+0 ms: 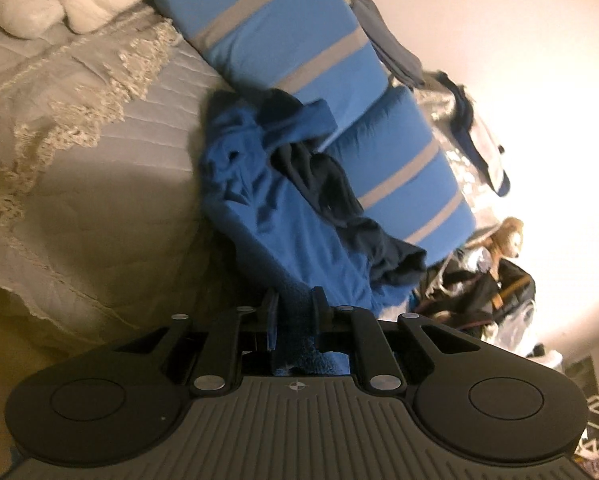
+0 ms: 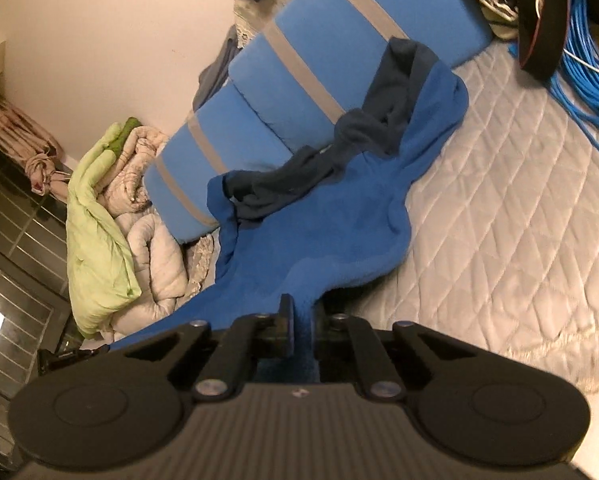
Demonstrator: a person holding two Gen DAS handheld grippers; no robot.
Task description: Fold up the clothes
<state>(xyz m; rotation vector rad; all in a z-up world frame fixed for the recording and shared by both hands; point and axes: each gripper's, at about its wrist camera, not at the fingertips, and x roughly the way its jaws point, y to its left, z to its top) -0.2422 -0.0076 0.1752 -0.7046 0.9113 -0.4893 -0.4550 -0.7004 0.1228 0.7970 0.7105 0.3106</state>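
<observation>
A blue fleece garment (image 2: 331,216) with dark navy panels (image 2: 383,120) is laid crumpled across the quilted bed (image 2: 499,208), its far end resting against the blue pillows with grey stripes (image 2: 299,92). In the left wrist view the same garment (image 1: 283,216) is seen bunched beside the striped pillows (image 1: 283,36), with the navy part (image 1: 339,200) draped over the blue fabric. One edge of the garment is drawn up off the bed and is clamped in the right claw (image 2: 302,322), whose jaws are closed tightly on the blue fleece. Another edge is clamped in the left claw (image 1: 295,312), whose jaws are closed on a thicker fold of the blue fabric; the fold is seen passing back between the fingers towards the claw body. The garment is thus gripped at two points, and the cloth between the claws and the bed is raised in a ridge. Beyond the pillows, a plain pale wall (image 2: 119,40) is visible. To the left in the right wrist view, a light green and beige comforter (image 2: 99,216) is piled at the bed's edge. At the upper right of that view, a coil of blue cable (image 2: 583,64) is lying on the bed. In the left wrist view, a lace-trimmed cover (image 1: 79,92) is spread over the bed, and a stuffed toy (image 1: 507,240) is seen past the pillows.
</observation>
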